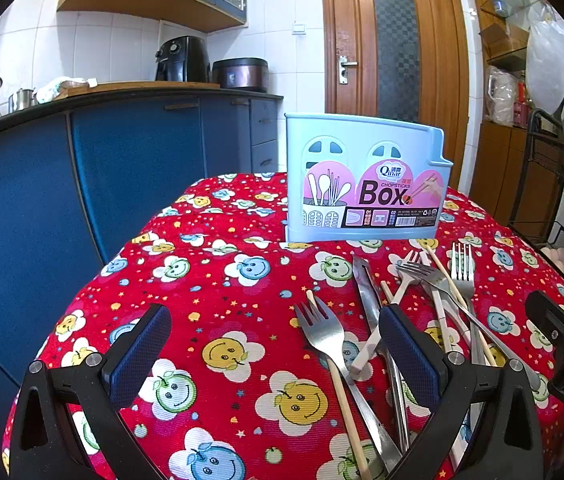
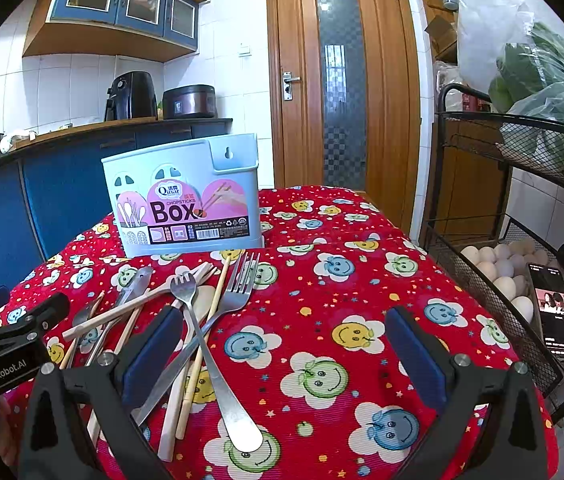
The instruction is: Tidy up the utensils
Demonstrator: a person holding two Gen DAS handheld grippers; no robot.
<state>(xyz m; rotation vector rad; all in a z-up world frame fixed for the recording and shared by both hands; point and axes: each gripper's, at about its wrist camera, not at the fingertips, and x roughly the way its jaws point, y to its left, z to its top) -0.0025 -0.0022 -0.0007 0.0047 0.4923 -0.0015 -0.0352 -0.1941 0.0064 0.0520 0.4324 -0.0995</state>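
Observation:
A light blue chopsticks box (image 1: 366,180) stands upright at the far side of the red patterned tablecloth (image 1: 218,280); it also shows in the right wrist view (image 2: 184,200). In front of it lies a loose pile of metal forks (image 2: 210,344), wooden chopsticks (image 2: 206,332) and a knife (image 1: 370,304). My left gripper (image 1: 274,348) is open and empty, just left of the pile. My right gripper (image 2: 282,348) is open and empty, just right of the pile. Each gripper's body shows at the edge of the other's view.
A black wire rack (image 2: 514,248) with eggs (image 2: 502,276) and a phone (image 2: 556,312) stands right of the table. Blue kitchen cabinets (image 1: 122,168) run along the left. A wooden door (image 2: 342,80) is behind the table.

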